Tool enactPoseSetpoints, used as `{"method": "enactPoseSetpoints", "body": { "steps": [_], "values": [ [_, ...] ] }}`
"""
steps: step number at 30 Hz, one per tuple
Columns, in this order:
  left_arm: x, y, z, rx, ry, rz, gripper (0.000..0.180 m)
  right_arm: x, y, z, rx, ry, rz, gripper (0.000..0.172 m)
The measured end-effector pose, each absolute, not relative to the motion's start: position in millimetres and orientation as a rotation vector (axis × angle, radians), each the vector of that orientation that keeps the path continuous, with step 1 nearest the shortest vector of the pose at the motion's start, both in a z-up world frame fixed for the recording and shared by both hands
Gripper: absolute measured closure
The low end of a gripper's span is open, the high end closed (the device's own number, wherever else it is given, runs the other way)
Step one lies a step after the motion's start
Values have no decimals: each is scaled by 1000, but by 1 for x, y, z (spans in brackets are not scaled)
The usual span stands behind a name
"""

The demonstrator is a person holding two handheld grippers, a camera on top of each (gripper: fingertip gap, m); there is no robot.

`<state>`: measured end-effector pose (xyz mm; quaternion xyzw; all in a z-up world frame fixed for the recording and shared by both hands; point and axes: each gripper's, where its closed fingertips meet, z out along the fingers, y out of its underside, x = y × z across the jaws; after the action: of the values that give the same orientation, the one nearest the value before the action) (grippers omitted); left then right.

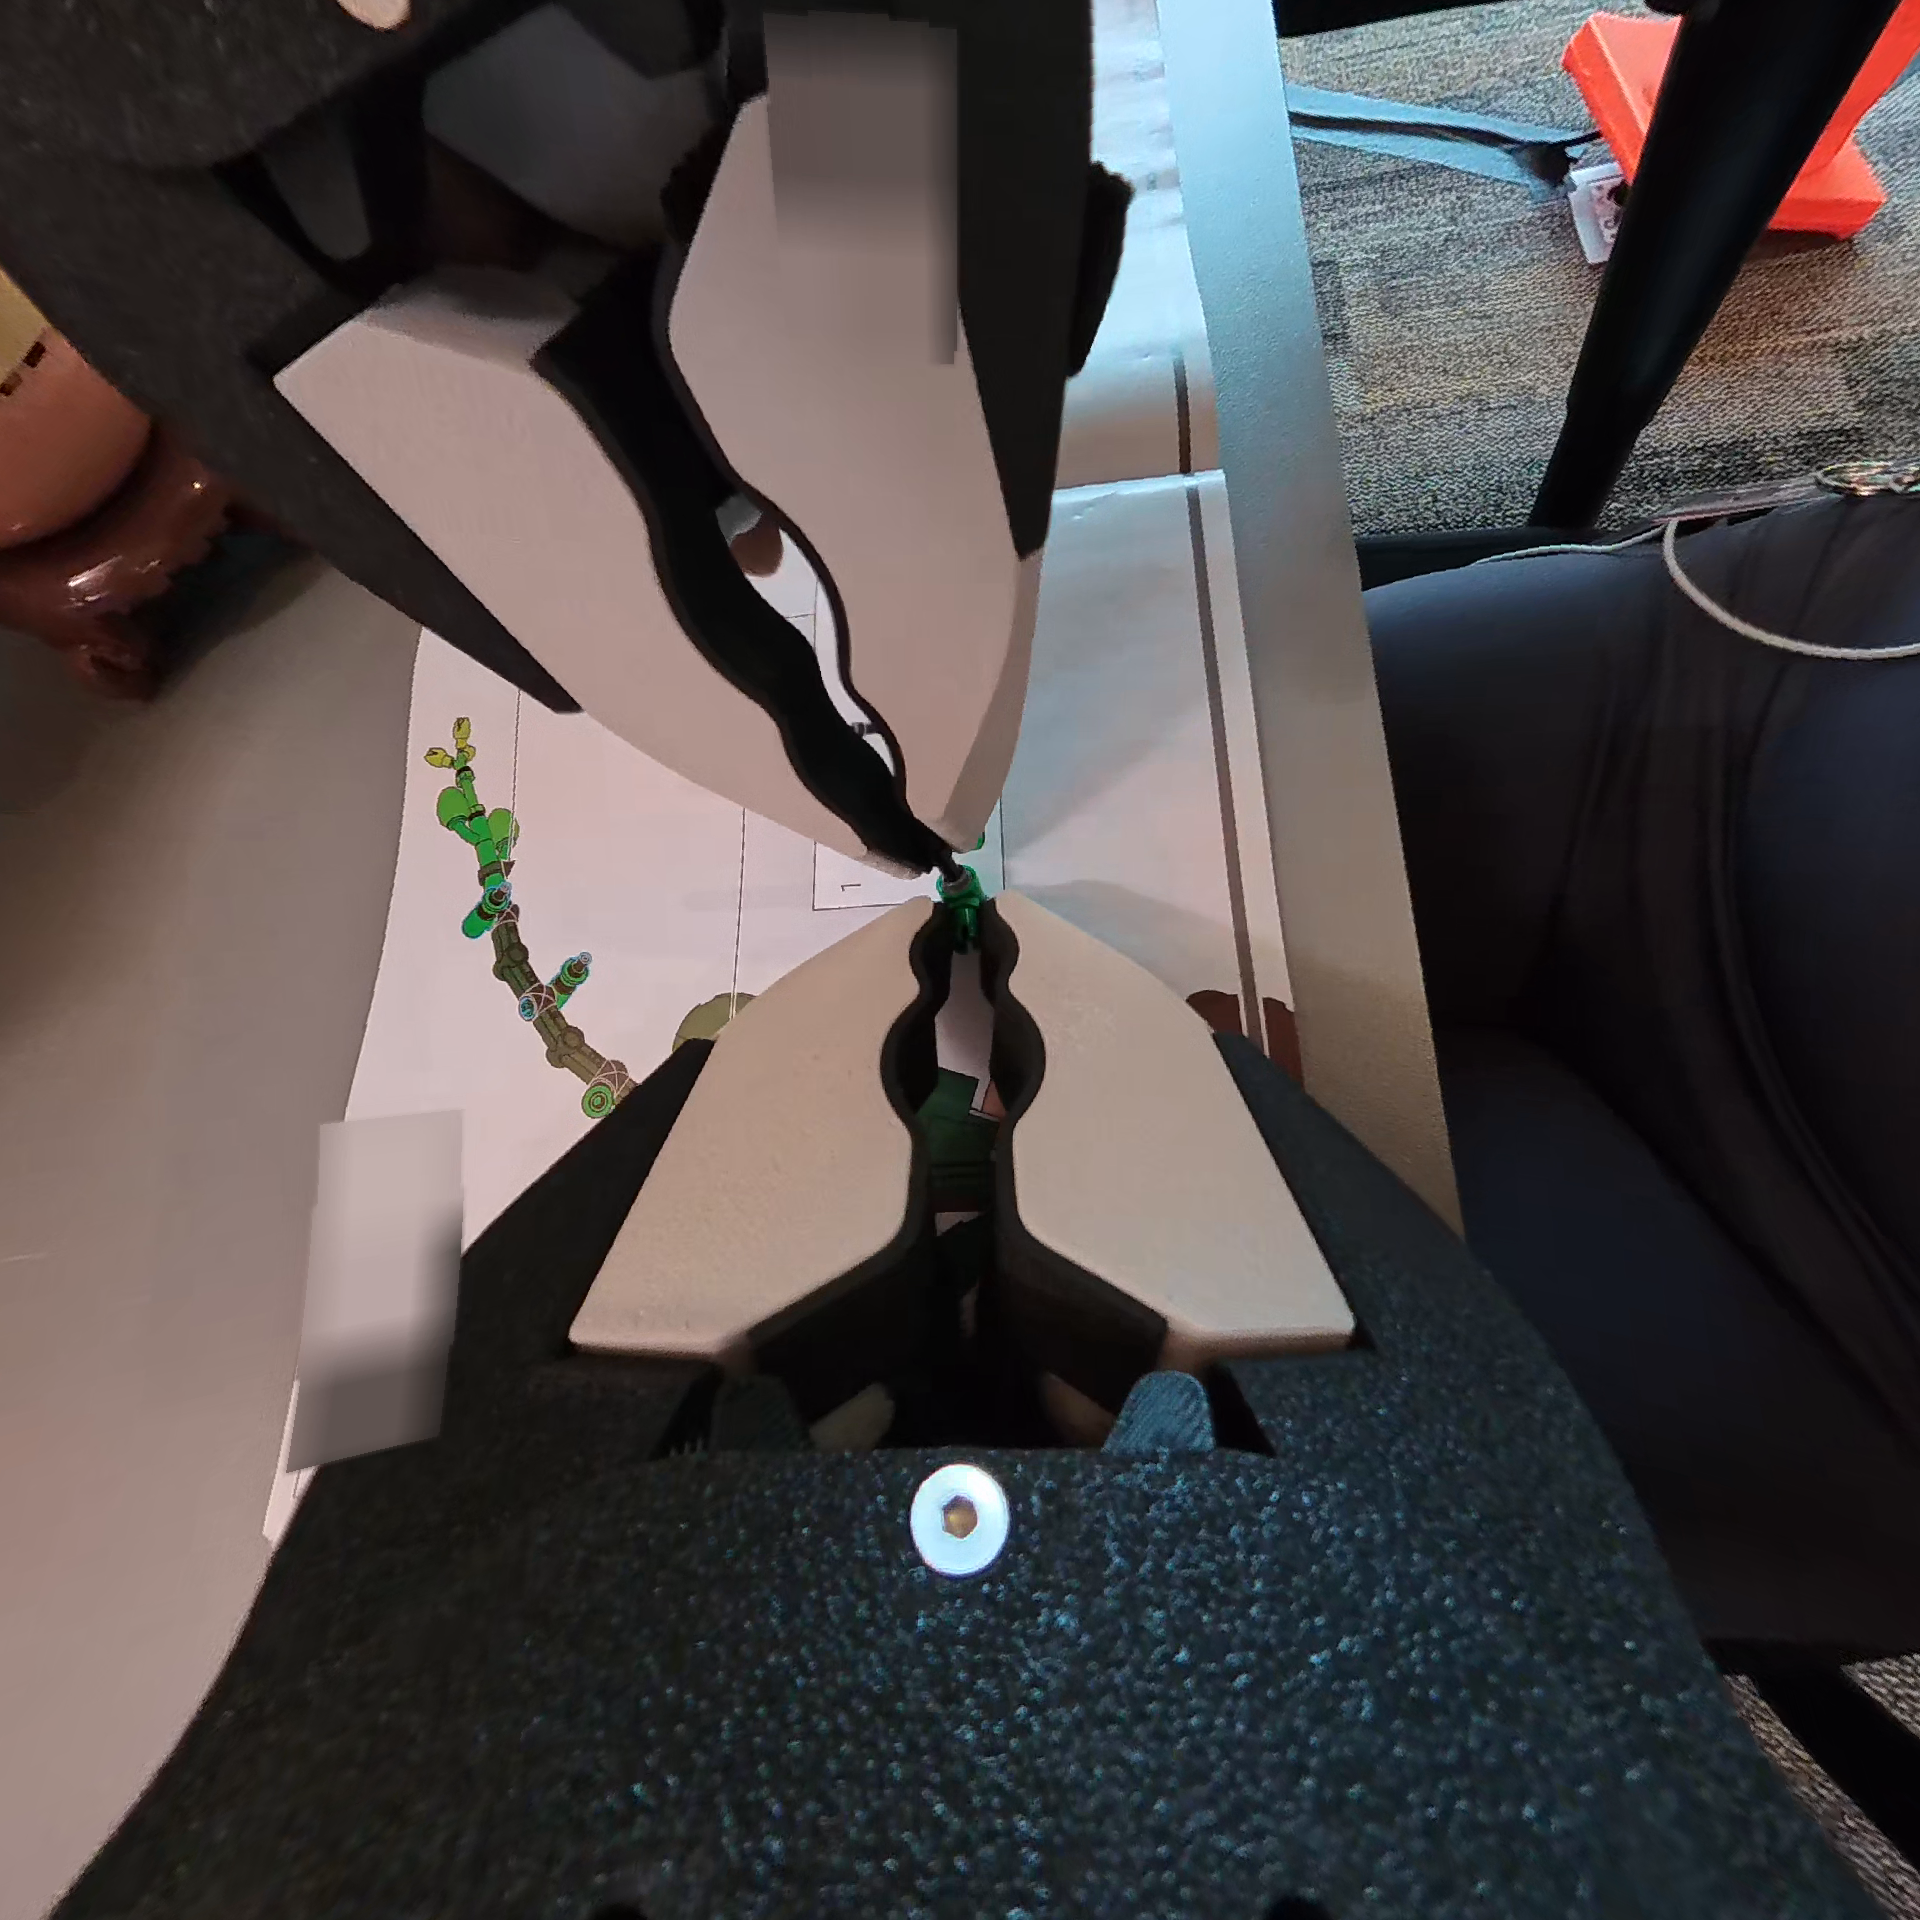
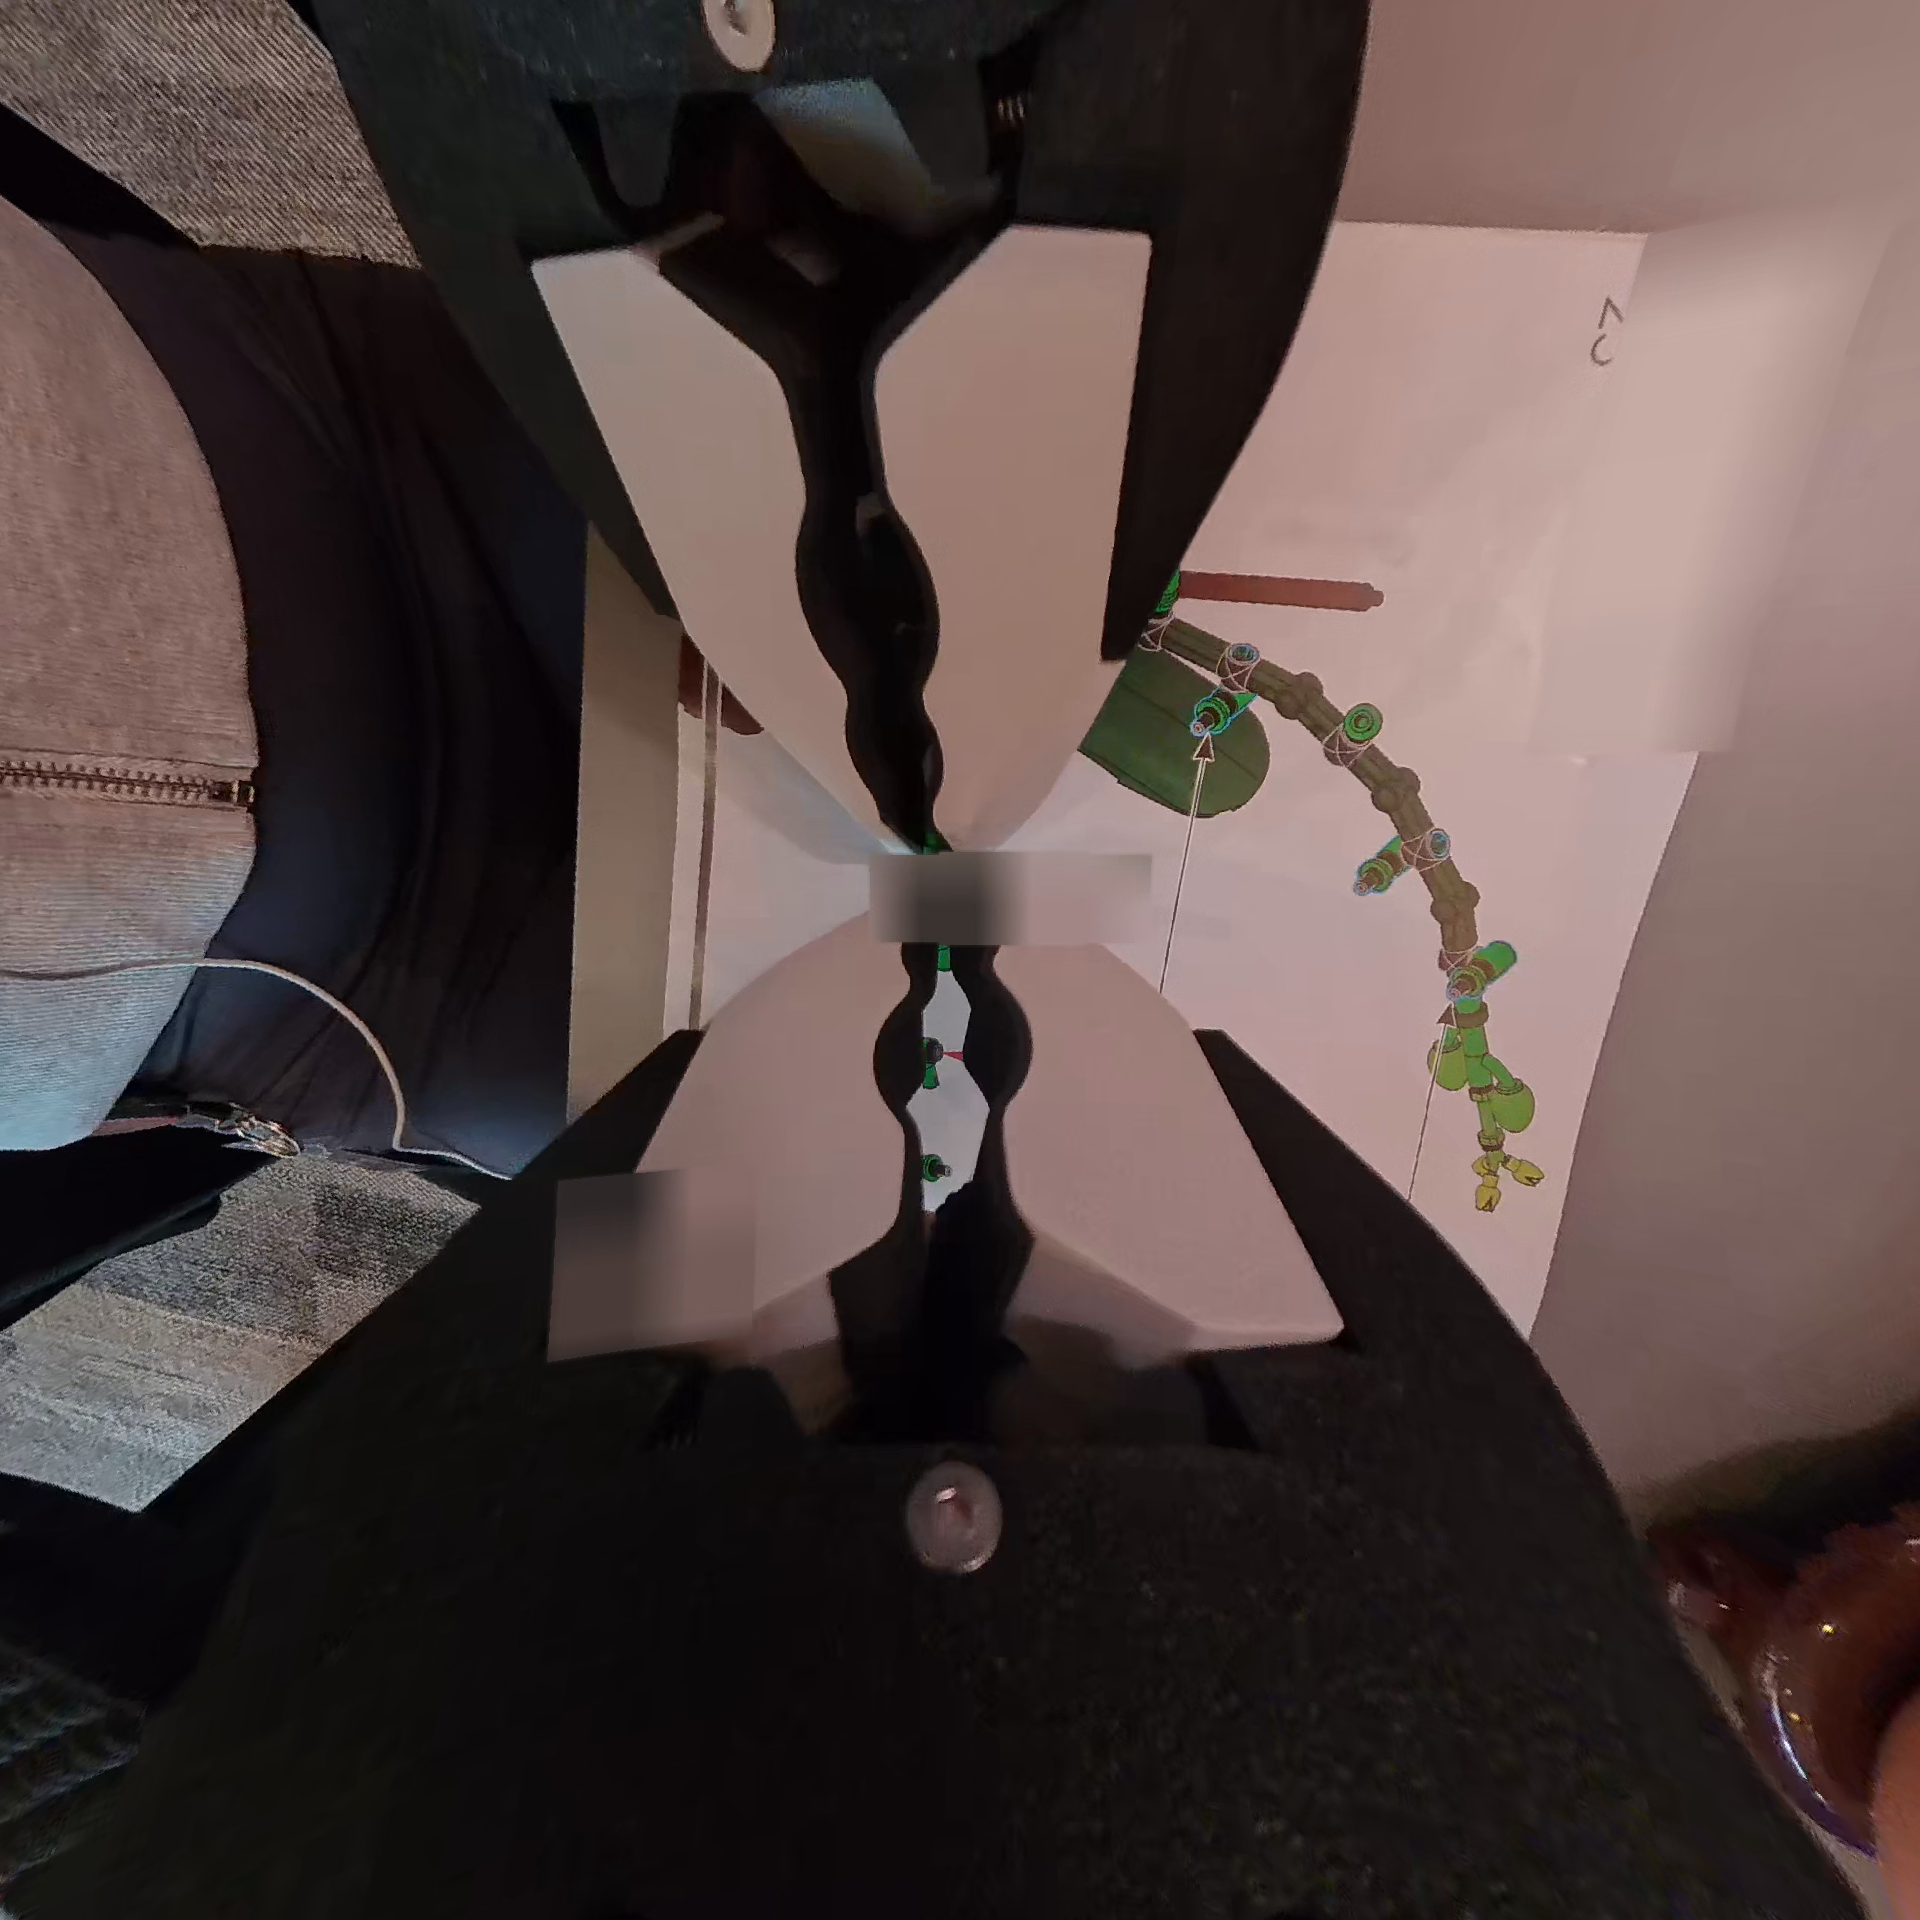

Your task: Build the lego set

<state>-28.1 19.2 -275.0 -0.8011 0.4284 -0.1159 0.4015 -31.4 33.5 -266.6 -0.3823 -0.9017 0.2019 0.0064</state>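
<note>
In the left wrist view my left gripper is shut on a small green cylindrical piece, which sticks out past its fingertips. My right gripper comes down from the top of that view. It is shut on a thin dark pin at the green piece's far end. In the right wrist view my right gripper is tip to tip with the left gripper, and a blurred patch hides the meeting point. A bit of the green piece shows at the left gripper's tips. Both grippers hover over a printed instruction sheet.
The sheet shows a drawing of a green and brown branch and lies on a grey table. A glossy brown object stands on the table. The table edge borders a person's lap. An orange object lies on the carpet. The tips of both grippers are at nearly the same place. Between my right fingertips and the glossy brown object there is roughly 20 cm.
</note>
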Motion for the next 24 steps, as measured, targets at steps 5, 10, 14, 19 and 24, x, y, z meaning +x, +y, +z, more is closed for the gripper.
{"method": "enactPoseSetpoints", "body": {
  "steps": [5,10,14,19,24],
  "values": [
    [-28,19,-275,-2026,1082,-294,176,-32,33,-267,-1195,-2831,562,170],
    [-29,20,-275,-2039,1063,-304,176,-31,31,-267,-1224,-2789,537,170],
    [-28,20,-275,-2048,1046,-303,176,-32,33,-270,-1257,-2718,544,170],
    [-28,19,-275,-2045,1047,-296,176,-31,32,-269,-1265,-2684,522,170],
    [-28,19,-274,-2041,1049,-287,176,-28,27,-264,-1296,-2668,608,150]
  ]
}}
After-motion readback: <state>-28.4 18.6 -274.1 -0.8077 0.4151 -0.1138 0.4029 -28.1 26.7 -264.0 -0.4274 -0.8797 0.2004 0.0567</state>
